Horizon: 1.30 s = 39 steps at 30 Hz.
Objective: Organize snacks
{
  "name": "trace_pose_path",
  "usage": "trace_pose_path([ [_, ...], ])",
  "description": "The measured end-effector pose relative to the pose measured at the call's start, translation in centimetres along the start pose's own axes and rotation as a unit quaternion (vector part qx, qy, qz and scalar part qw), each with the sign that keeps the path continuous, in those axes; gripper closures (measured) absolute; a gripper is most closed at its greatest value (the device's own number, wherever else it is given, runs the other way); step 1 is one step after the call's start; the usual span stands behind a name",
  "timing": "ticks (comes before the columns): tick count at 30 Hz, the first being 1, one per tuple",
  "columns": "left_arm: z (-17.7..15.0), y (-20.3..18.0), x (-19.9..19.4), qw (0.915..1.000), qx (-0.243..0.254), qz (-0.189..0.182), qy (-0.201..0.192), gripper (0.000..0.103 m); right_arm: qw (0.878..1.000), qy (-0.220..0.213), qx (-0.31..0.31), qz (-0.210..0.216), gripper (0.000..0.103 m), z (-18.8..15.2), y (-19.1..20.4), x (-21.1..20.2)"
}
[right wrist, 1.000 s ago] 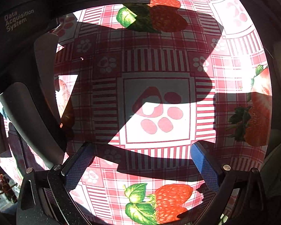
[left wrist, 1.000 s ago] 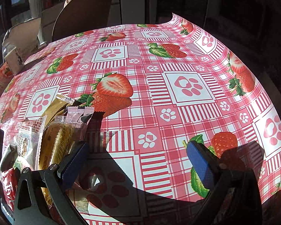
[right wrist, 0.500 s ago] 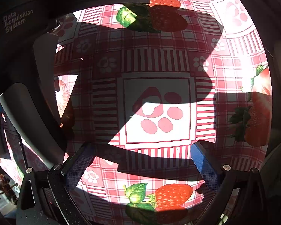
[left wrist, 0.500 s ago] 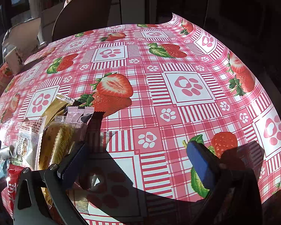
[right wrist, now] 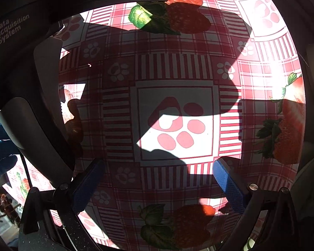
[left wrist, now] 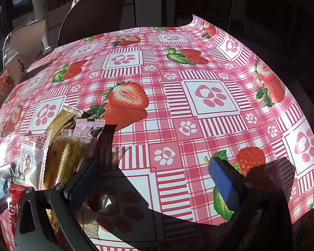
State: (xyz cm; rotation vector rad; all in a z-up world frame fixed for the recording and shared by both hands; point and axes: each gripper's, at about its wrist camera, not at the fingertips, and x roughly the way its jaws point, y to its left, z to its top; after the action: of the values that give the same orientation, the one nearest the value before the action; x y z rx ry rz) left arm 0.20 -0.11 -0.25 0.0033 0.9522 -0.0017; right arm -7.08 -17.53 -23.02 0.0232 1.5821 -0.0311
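Observation:
A heap of wrapped snacks (left wrist: 58, 146) lies at the left of the left wrist view: gold packets, a pale pink wrapper (left wrist: 88, 125), a white printed packet (left wrist: 32, 154) and a red packet (left wrist: 14, 200). My left gripper (left wrist: 155, 179) stands open just right of the heap, with nothing between its blue pads (left wrist: 224, 184). In the right wrist view my right gripper (right wrist: 159, 184) hangs open over a paw-print square of the tablecloth (right wrist: 175, 123), holding nothing. The dark body of the other gripper (right wrist: 31, 41) fills that view's left side.
The table wears a pink checked cloth with strawberries (left wrist: 127, 96) and paw prints. A small white carton (left wrist: 15, 68) and a bag stand at the far left edge. A brown chair back (left wrist: 92, 14) rises behind the table. A blue-gloved hand (right wrist: 0, 152) shows at the left.
At the lower left of the left wrist view more small packets have come into sight beside the red one. In the right wrist view a blue-gloved hand has appeared at the left edge. Both grippers stay put.

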Motion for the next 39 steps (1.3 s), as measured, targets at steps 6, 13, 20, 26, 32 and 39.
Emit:
trace_pose_path([
  [6,0.0,0.0,0.1,1.0000,0.000,0.000,0.000,0.000,0.999,0.037,0.000,0.001,0.000,1.6,0.2,0.4],
  [13,0.5,-0.1,0.0,0.9970,0.032,-0.020,0.068,0.000,0.998,0.057,0.001,0.000,0.000,3.4,0.1,0.7],
  [20,2.6,-0.4,1.2,0.9738,0.062,-0.063,0.210,0.000,0.999,0.040,0.000,0.007,0.000,2.9,0.2,0.6],
  [26,3.6,2.3,-4.2,0.9750,0.085,-0.077,0.191,0.000,1.000,0.026,0.001,0.012,0.000,1.6,0.7,0.1],
  [32,2.2,8.9,-8.1,0.9785,0.110,-0.039,0.170,0.000,1.000,0.016,-0.002,0.019,0.000,-1.0,1.2,-0.7],
  [39,-0.4,20.6,-8.9,0.9760,0.051,-0.020,0.211,0.000,0.997,0.053,0.045,0.032,0.000,0.0,1.5,-0.8],
])
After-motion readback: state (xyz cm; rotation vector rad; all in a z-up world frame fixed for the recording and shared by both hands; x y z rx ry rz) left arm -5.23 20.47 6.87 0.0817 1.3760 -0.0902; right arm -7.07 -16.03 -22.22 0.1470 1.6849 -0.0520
